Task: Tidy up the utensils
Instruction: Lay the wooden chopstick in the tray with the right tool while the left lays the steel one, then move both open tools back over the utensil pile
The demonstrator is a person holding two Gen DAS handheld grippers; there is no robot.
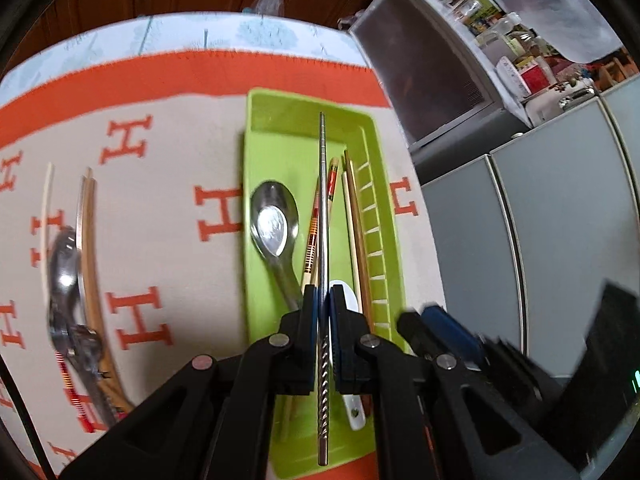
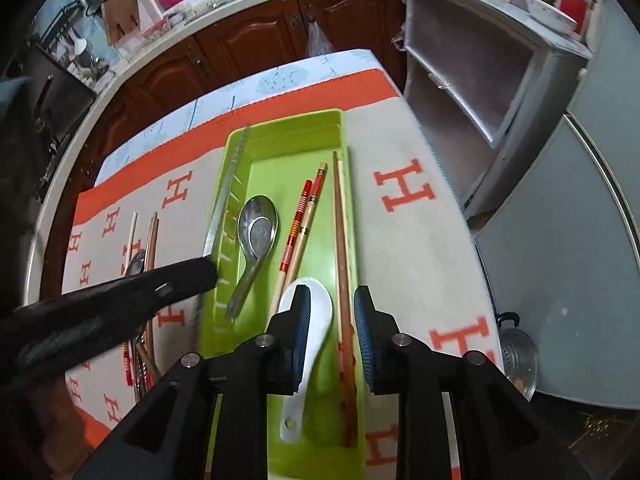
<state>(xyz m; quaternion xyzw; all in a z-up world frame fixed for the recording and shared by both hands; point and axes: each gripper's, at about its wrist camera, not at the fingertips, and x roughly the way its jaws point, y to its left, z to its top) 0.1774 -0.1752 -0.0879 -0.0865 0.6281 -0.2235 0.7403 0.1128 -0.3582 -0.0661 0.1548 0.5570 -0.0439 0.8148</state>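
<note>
My left gripper (image 1: 323, 292) is shut on a steel chopstick (image 1: 322, 180) that hangs lengthwise over the green tray (image 1: 256, 160). In the right wrist view that left gripper (image 2: 200, 272) holds the steel chopstick (image 2: 224, 196) above the left rim of the green tray (image 2: 288, 128). In the tray lie a metal spoon (image 2: 256, 232), red patterned chopsticks (image 2: 300, 232), wooden chopsticks (image 2: 339, 240) and a white ceramic spoon (image 2: 316, 320). My right gripper (image 2: 332, 308) is open low over the tray's near end. The wooden chopsticks and the white spoon's bowl lie between its fingers, untouched.
Loose utensils lie on the H-patterned cloth (image 1: 168, 168) left of the tray: a metal spoon (image 1: 64, 280), wooden chopsticks (image 1: 90, 260) and a pale chopstick (image 1: 47, 200). Right of the table stand a grey cabinet (image 2: 560, 240) and a pot on the floor (image 2: 516, 356).
</note>
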